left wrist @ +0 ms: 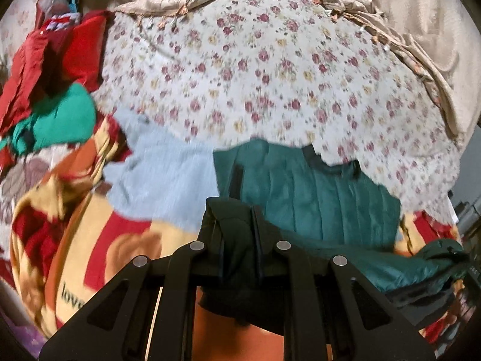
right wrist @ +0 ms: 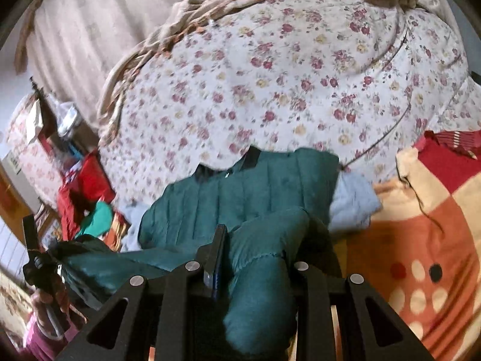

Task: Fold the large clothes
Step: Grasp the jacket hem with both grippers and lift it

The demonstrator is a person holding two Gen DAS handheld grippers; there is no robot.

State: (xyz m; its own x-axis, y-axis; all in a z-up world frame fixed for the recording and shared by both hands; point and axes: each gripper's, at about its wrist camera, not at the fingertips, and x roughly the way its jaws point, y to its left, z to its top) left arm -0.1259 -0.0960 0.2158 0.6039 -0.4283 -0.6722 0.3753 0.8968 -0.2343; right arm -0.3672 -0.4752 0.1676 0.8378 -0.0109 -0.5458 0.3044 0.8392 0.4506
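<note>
**Two-Point Hold on the Green Jacket over the Bed**

The green quilted jacket (left wrist: 315, 186) lies partly spread on the floral bedspread (left wrist: 255, 69), collar end away from the operator, near edge raised off the bed; both devices grip that near edge so the body hangs taut between two points and can be carried over as one panel.

The left hand-held gripper (left wrist: 240, 213) is closed on a dark bunched fold of the jacket, fabric filling the gap between its fingers; the right hand-held gripper (right wrist: 264, 237) is closed likewise on a thick roll of green fabric, probably a sleeve or hem, though motion blur prevents a firm reading. In the right wrist view the left device appears at the far left edge with green cloth drawn toward it; this confirms the spaced, symmetrical hold.

A pale blue garment (left wrist: 162, 168) lies beside and partly under the jacket; a red and yellow blanket (left wrist: 90, 240) covers the near bed; red and green clothes (left wrist: 51, 90) are heaped to the left, clear of the folding area.

Judgement: the fold is at an early stage; the next move calls for level, matched travel of both hands.
</note>
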